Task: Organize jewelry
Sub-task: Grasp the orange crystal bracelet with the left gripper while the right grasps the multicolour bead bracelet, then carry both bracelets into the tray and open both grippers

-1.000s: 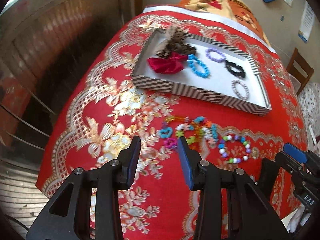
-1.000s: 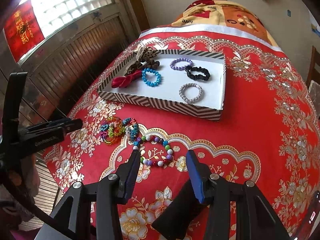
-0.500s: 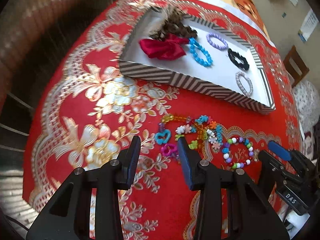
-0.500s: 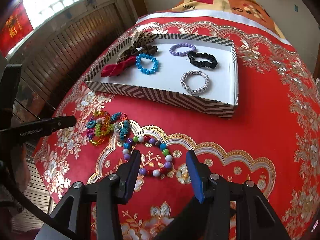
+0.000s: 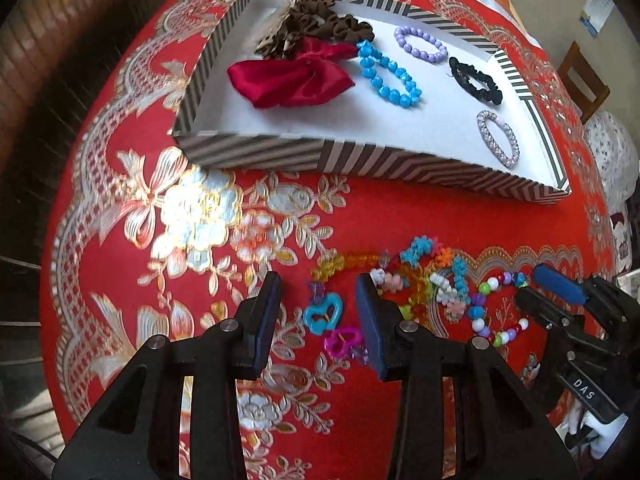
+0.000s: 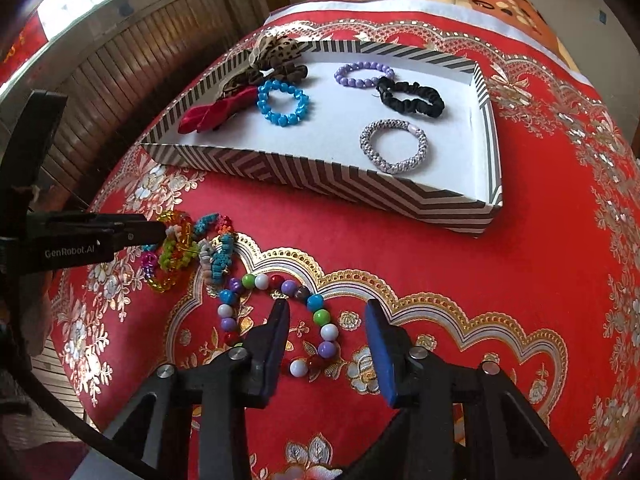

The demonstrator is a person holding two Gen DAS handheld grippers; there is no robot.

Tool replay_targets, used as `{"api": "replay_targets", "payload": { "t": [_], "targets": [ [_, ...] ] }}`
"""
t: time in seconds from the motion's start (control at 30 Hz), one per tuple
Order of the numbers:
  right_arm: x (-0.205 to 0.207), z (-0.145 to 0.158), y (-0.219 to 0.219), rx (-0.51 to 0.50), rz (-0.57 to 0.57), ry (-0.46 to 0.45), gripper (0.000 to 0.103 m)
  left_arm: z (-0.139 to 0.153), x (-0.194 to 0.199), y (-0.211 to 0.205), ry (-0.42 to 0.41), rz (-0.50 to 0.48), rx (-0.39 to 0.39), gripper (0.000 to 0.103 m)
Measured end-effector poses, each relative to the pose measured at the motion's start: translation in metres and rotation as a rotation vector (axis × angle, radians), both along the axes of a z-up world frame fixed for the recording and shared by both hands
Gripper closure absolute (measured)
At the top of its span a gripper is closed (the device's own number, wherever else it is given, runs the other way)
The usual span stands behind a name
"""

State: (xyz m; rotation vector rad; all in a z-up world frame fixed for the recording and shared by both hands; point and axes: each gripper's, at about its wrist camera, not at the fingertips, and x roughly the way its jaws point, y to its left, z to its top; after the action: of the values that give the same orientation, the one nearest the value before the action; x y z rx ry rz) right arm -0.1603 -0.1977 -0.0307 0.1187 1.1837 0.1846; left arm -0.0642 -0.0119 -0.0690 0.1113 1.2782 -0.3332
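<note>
**Loose bracelets lie on the cloth in front of the tray**

The left gripper (image 5: 318, 312) hovers low with its fingers wide apart, holding nothing; a turquoise heart charm and a pink heart charm (image 5: 342, 341) of the tangled multicoloured plastic charm bracelet (image 6: 182, 246) show between them. To its right on the red floral-clothed worktop (image 6: 400, 248) lies the round-bead bracelet of mixed colours (image 6: 276, 320), looped open. The right gripper (image 6: 326, 322) is open wide and empty, with that bracelet's right side between its fingers. Behind stands the striped-wall white tray (image 6: 320, 184), holding a red satin bow (image 5: 290, 78), a blue faceted-bead bracelet (image 6: 282, 102), a lilac bead bracelet (image 6: 362, 74), a black scrunchie (image 6: 410, 96) and a silver woven hair band (image 6: 394, 150).
</note>
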Motion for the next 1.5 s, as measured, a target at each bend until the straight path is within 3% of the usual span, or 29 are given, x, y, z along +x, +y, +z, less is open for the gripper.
{"api": "replay_targets", "payload": {
  "t": [0.13, 0.17, 0.2, 0.3, 0.6, 0.93, 1.1, 1.27, 1.5],
  "targets": [
    [0.0, -0.002, 0.005, -0.055, 0.021, -0.025, 0.079, -0.001, 0.003, -0.003, -0.009, -0.014, 0.014, 0.068],
    [0.0, -0.002, 0.005, -0.06, 0.028, -0.033, 0.082, 0.0, 0.002, -0.004, -0.015, -0.02, 0.019, 0.073],
    [0.001, -0.002, 0.004, -0.054, 0.032, -0.037, 0.091, -0.001, 0.001, -0.005, -0.024, -0.028, 0.03, 0.089],
    [0.002, -0.002, -0.001, -0.015, 0.026, -0.04, 0.094, -0.001, -0.002, -0.007, -0.019, -0.033, 0.02, 0.095],
    [-0.005, 0.046, -0.01, 0.063, 0.023, -0.151, 0.094, 0.038, -0.015, 0.003, -0.051, 0.023, -0.079, 0.095],
    [-0.012, 0.085, -0.03, 0.094, 0.006, -0.241, 0.094, 0.109, -0.033, -0.008, -0.193, 0.007, -0.126, 0.095],
    [-0.012, 0.099, -0.041, 0.096, -0.004, -0.275, 0.094, 0.13, -0.026, -0.022, -0.245, -0.024, -0.124, 0.095],
    [-0.008, 0.107, -0.052, 0.082, -0.022, -0.292, 0.094, 0.141, -0.016, -0.042, -0.279, -0.058, -0.126, 0.095],
    [0.005, 0.111, -0.064, 0.066, -0.054, -0.297, 0.094, 0.132, 0.005, -0.073, -0.277, -0.099, -0.123, 0.095]
  ]
}}
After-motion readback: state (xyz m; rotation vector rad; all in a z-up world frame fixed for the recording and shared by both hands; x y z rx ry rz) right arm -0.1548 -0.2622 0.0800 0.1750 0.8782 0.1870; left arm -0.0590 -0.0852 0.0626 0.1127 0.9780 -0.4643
